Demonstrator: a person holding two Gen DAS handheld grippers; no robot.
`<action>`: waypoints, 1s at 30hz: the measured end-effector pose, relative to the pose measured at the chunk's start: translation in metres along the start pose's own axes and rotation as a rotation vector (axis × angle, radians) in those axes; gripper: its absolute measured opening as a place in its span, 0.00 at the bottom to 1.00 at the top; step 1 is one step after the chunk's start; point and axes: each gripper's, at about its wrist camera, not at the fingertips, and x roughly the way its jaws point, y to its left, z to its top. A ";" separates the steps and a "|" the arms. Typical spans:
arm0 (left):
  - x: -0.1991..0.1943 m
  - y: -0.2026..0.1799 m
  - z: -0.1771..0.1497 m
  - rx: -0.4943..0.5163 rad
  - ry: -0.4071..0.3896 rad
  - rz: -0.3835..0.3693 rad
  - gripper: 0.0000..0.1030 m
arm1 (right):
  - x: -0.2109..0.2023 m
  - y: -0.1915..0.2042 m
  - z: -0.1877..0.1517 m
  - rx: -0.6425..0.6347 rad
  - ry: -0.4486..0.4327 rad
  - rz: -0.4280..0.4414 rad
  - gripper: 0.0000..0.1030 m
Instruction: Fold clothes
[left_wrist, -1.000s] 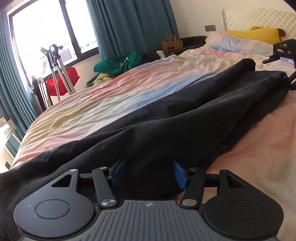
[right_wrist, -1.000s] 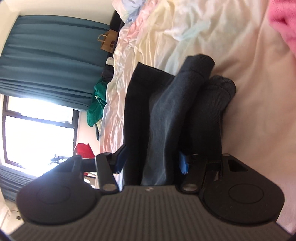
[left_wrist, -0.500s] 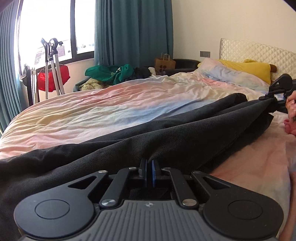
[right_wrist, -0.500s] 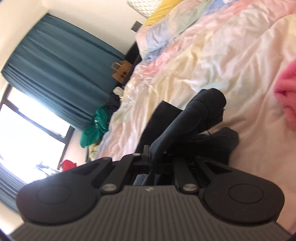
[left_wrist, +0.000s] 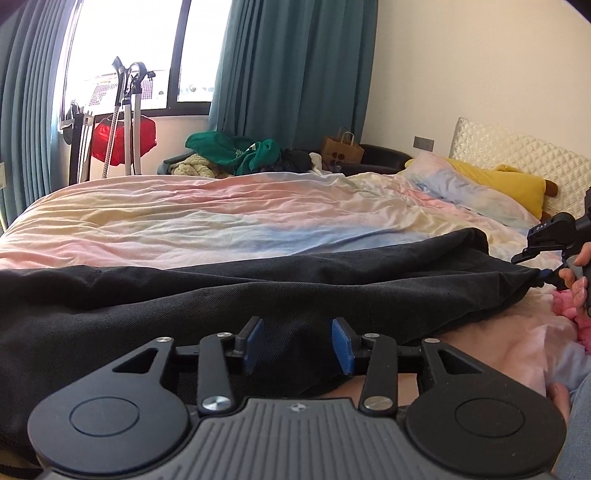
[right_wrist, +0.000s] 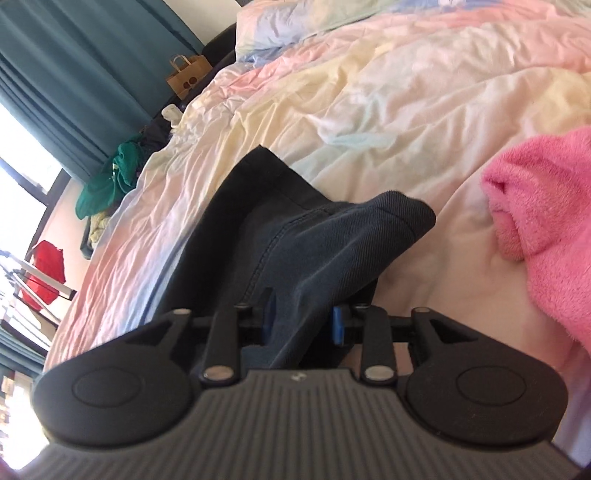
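A long dark garment (left_wrist: 258, 295), folded lengthwise, lies across the pastel bed. My left gripper (left_wrist: 297, 345) is open, its blue pads on either side of the cloth's near edge without pinching it. My right gripper (right_wrist: 301, 319) is open, with a fold of the same dark cloth (right_wrist: 332, 240) lying loose between its blue pads. The right gripper also shows at the far right of the left wrist view (left_wrist: 546, 275), at the garment's other end, held by a hand.
A fluffy pink garment (right_wrist: 546, 229) lies on the bed right of the dark cloth. Pillows (left_wrist: 480, 192) and a headboard are at the far right. A pile of green clothes (left_wrist: 236, 151), a paper bag (left_wrist: 341, 149) and a stand with a red item (left_wrist: 122, 140) stand beyond the bed.
Half a second ago both grippers were shut on the dark cloth. Both have opened, and the cloth has dropped lower and flatter on the bed.
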 end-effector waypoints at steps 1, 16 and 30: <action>-0.002 -0.001 0.001 0.000 -0.009 -0.003 0.46 | -0.007 0.003 0.000 -0.021 -0.037 -0.013 0.52; 0.093 -0.085 0.078 0.045 0.113 -0.035 0.53 | 0.009 0.081 -0.036 -0.491 -0.023 0.095 0.58; 0.232 -0.109 0.063 -0.022 0.390 0.043 0.61 | 0.037 0.044 -0.034 -0.192 0.104 0.096 0.56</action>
